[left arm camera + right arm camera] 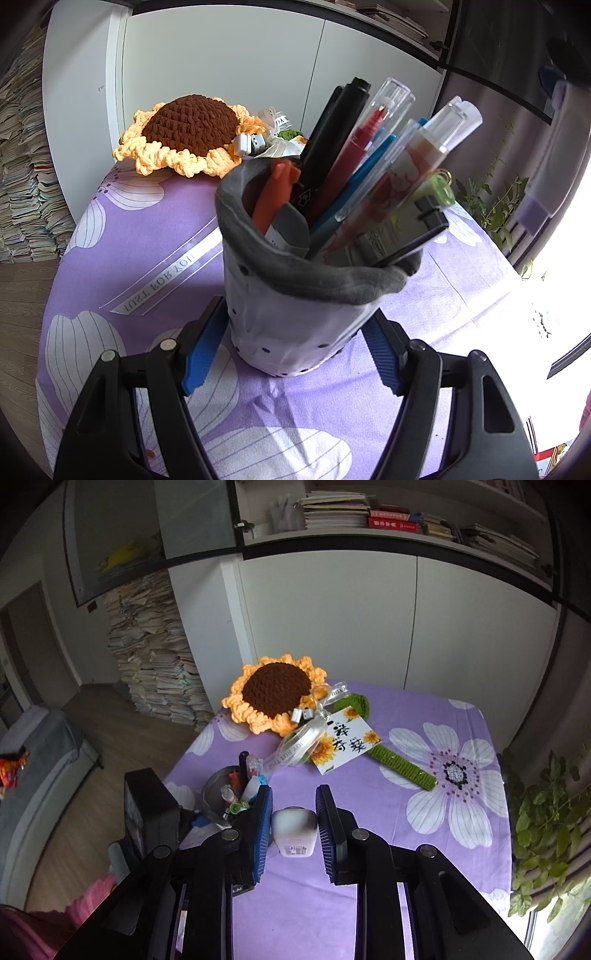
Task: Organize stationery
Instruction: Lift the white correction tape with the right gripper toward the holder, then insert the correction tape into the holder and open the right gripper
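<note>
Evidently the left claw [291,354] is there to steady things: its blue pads sit against either side of the fabric pen holder [295,302], which stands upright on the purple flowered table [129,236], so the soft pouch should not tip when something more goes in. Already packed into it are a black marker [332,125], a red pen [354,151], blue pens and a printed one, fanned toward the right rim.

Meanwhile the right claw [293,825] has closed narrowly on a small white eraser [294,829], carried above the table just beside the holder's mouth, probably bound for it. The crowded pens leave little free opening, mostly on the near-left side by the orange pen [275,195].

Further back lie a crocheted sunflower [277,692] with its ribbon and card [345,746], well apart from the work.
</note>
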